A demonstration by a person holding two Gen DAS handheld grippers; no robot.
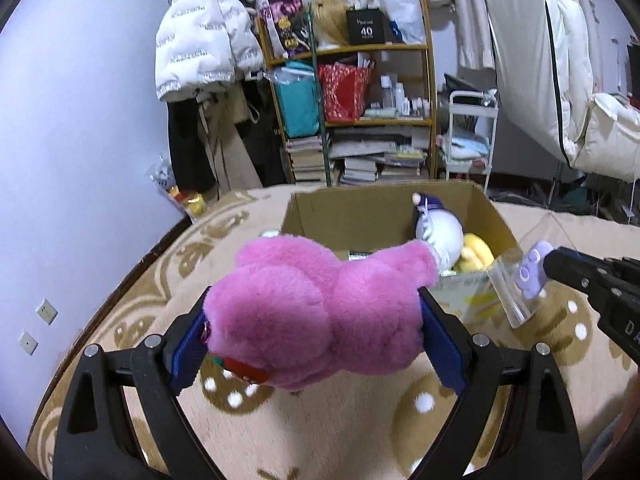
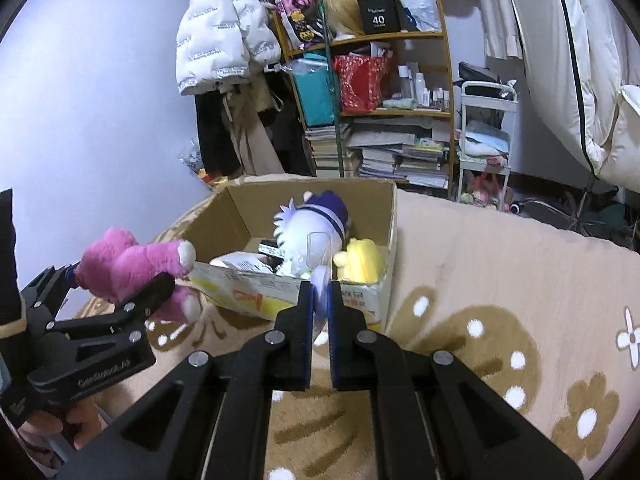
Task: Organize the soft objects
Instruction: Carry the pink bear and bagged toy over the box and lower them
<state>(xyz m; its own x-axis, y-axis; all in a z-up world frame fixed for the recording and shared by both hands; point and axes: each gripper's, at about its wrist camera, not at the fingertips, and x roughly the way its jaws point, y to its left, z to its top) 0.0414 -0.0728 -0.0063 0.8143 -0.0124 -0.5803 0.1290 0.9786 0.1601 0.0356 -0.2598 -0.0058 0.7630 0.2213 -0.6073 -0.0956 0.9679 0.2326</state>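
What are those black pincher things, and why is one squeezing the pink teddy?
They are grabbing tools, one in each of a person's hands, not a robot. Each tool carries a camera looking along its two fingers, so you get one picture from each.

In the left tool's picture, the left gripper squeezes a fluffy pink plush toy. In the right tool's picture, the right gripper pinches a small purple toy in a clear plastic bag.

Ahead, a cardboard box sits on a beige patterned blanket. Inside are a white-and-purple plush and a yellow plush. The soft toys are being gathered there.
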